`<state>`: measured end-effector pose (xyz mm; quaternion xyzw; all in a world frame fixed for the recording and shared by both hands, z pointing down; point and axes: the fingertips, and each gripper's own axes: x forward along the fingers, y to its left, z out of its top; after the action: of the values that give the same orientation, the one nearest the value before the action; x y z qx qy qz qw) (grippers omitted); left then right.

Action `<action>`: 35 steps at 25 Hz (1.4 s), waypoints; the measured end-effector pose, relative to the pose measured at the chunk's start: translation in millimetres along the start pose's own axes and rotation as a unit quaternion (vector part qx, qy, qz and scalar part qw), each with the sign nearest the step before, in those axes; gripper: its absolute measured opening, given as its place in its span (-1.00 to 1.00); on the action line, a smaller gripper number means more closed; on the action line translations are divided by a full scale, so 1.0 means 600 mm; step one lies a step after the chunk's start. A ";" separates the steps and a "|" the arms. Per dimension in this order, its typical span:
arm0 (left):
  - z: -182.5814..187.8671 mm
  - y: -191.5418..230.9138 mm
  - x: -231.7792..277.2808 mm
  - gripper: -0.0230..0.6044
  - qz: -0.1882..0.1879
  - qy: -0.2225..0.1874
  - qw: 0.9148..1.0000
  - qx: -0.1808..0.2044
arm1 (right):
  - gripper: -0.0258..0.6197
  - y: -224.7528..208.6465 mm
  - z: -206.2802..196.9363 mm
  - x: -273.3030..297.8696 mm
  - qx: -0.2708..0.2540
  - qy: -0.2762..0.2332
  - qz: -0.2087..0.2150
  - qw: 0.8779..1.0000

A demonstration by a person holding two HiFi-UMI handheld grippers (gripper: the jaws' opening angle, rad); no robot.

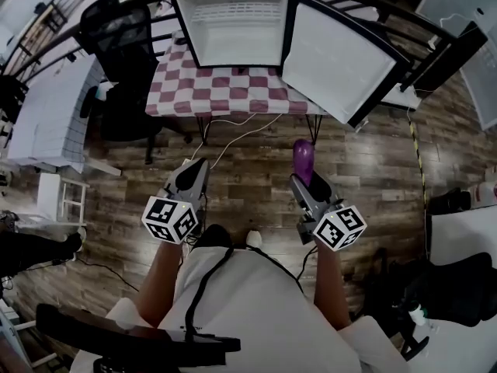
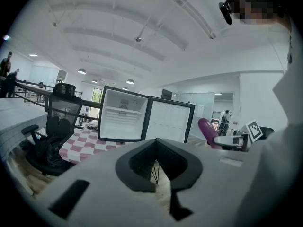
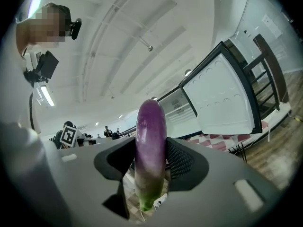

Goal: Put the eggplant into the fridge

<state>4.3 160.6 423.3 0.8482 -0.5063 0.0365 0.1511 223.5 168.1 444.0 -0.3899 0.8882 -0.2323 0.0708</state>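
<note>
Eggplant (image 3: 150,141) in right gripper (image 1: 302,183)

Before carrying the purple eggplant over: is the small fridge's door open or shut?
Open: the white, black-framed fridge door stands swung right, baring the fridge's white interior.

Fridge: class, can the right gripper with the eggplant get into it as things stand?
Probably yes, after a step forward: the fridge has its door wide open, and only floor lies between it and the right gripper holding the eggplant.
</note>
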 end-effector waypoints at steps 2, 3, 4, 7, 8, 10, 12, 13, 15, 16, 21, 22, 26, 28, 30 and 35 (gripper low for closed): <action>0.003 -0.004 0.002 -0.91 0.000 -0.001 1.000 0.001 | -0.26 -0.003 0.003 -0.001 0.000 -0.001 0.003 1.000; 0.004 -0.005 0.003 -0.91 -0.001 -0.003 1.000 0.002 | -0.26 -0.002 0.004 0.000 -0.001 0.000 0.005 1.000; 0.006 -0.007 0.003 -0.91 -0.001 -0.005 1.000 0.002 | -0.26 -0.001 0.005 0.000 -0.003 0.000 0.007 1.000; 0.011 -0.009 0.005 -0.91 -0.002 -0.010 1.000 0.005 | -0.26 0.004 0.011 0.005 -0.009 0.000 0.013 1.000; 0.012 -0.007 0.004 -0.91 -0.002 -0.011 1.000 0.005 | -0.26 0.006 0.012 0.008 -0.009 0.000 0.015 1.000; 0.013 0.000 0.006 -0.91 0.001 -0.012 1.000 0.005 | -0.26 0.008 0.012 0.014 -0.009 0.000 0.016 1.000; 0.012 0.006 0.013 -0.91 0.002 -0.013 1.000 0.003 | -0.26 0.004 0.012 0.021 -0.009 0.002 0.015 1.000; 0.012 0.009 0.016 -0.91 0.002 -0.013 1.000 0.002 | -0.26 0.003 0.012 0.026 -0.009 0.004 0.015 1.000; 0.012 0.018 0.021 -0.91 0.000 -0.012 1.000 0.001 | -0.26 0.004 0.012 0.039 -0.009 0.007 0.017 1.000; 0.012 0.023 0.023 -0.91 0.000 -0.011 1.000 -0.002 | -0.26 0.004 0.014 0.047 -0.010 0.009 0.018 1.000; 0.021 0.055 0.049 -0.91 -0.001 -0.014 1.000 -0.014 | -0.26 0.002 0.033 0.092 -0.016 0.016 0.022 1.000; 0.023 0.064 0.055 -0.91 -0.002 -0.014 1.000 -0.014 | -0.26 0.000 0.034 0.103 -0.017 0.017 0.022 0.999; 0.032 0.111 0.084 -0.91 -0.004 -0.014 1.000 -0.017 | -0.26 -0.009 0.037 0.157 -0.025 0.026 0.021 0.999; 0.042 0.137 0.100 -0.91 -0.003 -0.014 1.000 -0.022 | -0.26 -0.012 0.043 0.186 -0.027 0.033 0.021 0.999; 0.052 0.164 0.119 -0.91 -0.003 -0.013 1.000 -0.026 | -0.26 -0.019 0.051 0.218 -0.028 0.039 0.019 0.999; 0.068 0.231 0.167 -0.91 -0.008 -0.006 0.999 -0.033 | -0.26 -0.037 0.069 0.297 -0.037 0.045 0.013 0.998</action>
<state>-71.5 2.4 436.4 0.8468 -0.5018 0.0132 0.1760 128.5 11.3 427.9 -0.3701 0.9034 -0.2157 0.0188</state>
